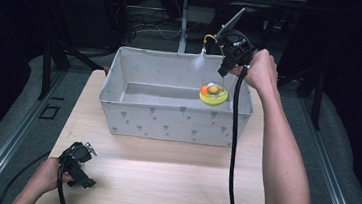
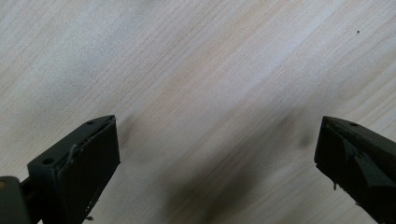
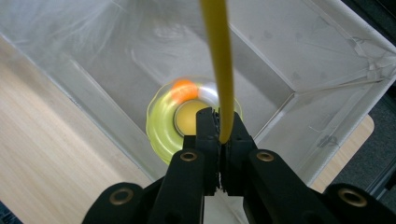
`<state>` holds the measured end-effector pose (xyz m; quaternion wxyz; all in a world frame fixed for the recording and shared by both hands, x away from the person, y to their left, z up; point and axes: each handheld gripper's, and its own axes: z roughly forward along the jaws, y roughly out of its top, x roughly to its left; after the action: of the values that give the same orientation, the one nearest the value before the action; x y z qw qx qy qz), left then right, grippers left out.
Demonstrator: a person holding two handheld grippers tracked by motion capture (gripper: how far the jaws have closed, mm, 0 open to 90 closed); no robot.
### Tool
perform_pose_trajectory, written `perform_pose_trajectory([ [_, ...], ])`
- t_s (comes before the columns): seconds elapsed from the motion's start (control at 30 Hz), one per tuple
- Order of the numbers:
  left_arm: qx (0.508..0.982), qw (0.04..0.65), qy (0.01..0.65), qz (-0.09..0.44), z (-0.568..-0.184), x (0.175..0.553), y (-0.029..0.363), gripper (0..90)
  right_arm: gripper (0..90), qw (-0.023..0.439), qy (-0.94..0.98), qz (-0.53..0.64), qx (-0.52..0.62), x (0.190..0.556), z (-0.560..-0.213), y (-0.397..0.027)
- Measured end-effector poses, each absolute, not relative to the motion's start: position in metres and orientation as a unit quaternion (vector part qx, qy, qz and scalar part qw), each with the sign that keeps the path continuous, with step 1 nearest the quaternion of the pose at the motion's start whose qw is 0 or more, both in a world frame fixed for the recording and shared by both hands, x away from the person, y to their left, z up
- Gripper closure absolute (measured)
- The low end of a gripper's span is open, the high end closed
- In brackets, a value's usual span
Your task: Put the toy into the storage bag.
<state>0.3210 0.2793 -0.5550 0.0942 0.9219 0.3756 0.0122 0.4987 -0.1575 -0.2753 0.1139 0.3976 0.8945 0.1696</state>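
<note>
Bench point(image 1: 161, 180): pale wood, carrying a grey fabric bin point(image 1: 167, 121).
Right gripper point(image 3: 219, 133): above the bin, clamped on a yellow cord point(image 3: 218, 56).
Toy point(image 1: 213, 94): yellow-green disc hanging inside the bin's right end.
Left gripper point(image 2: 217, 154): near the bin's front, jaws wide, empty.

Matt wooden table point(image 1: 161, 180); printed cloth bin point(image 1: 167, 123).
</note>
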Motion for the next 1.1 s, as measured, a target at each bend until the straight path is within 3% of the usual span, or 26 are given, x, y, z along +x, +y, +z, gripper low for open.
perform_pose_trajectory([
  [0.5, 0.922, 0.093, 0.376, 0.011, -0.556, 0.320, 0.278, 0.3, 88.1, 0.118, 0.890, 0.167, 0.407, 0.497, -0.292, -0.168],
  [1.1, 0.923, 0.093, 0.374, 0.010, -0.556, 0.321, 0.277, 0.2, 88.1, 0.089, 0.886, 0.154, 0.428, 0.501, -0.331, -0.188],
])
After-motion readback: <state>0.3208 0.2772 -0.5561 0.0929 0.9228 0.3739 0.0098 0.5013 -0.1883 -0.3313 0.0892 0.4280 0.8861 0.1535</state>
